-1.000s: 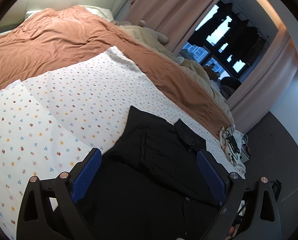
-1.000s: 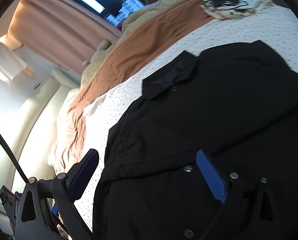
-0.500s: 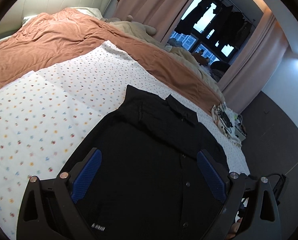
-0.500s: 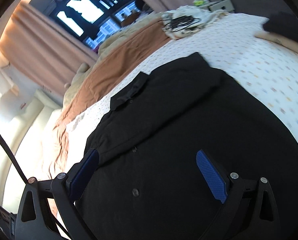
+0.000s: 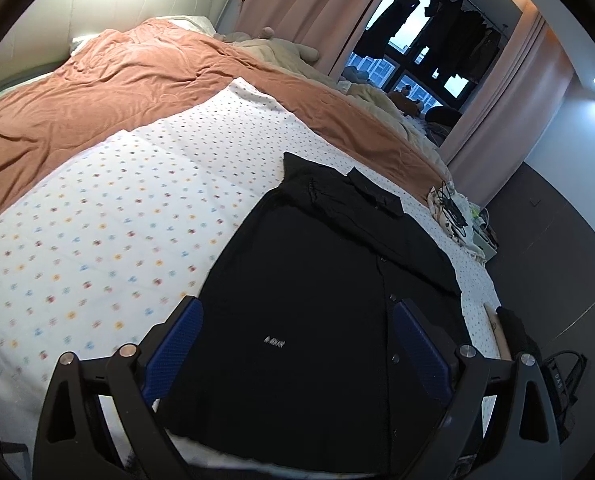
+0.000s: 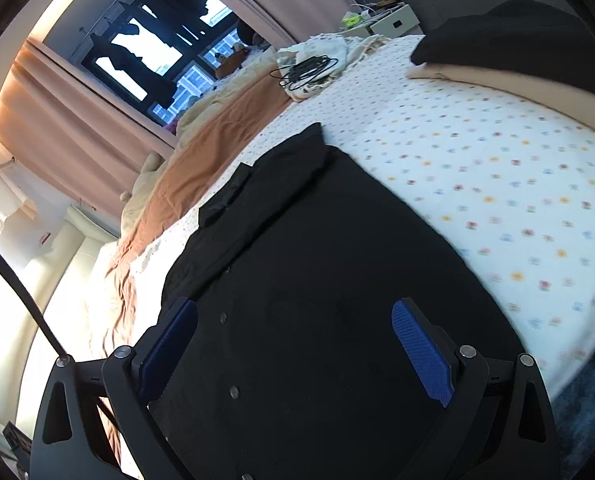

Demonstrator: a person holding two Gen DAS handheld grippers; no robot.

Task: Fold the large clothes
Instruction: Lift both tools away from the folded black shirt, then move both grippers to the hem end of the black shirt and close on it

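Looking along the left gripper, its blue-padded jaws spread wide and holding nothing, the left wrist view alone shows a small white printed label on the black button-front shirt. The right wrist view alone shows a coil of black cable on cream cloth, and the right gripper, likewise wide and empty. The shirt lies flat, buttoned, collar away from the cameras, one sleeve folded across its upper part. It rests on a white sheet dotted with small coloured flowers, beside a rumpled rust-orange duvet. Pink curtains frame a dark window.
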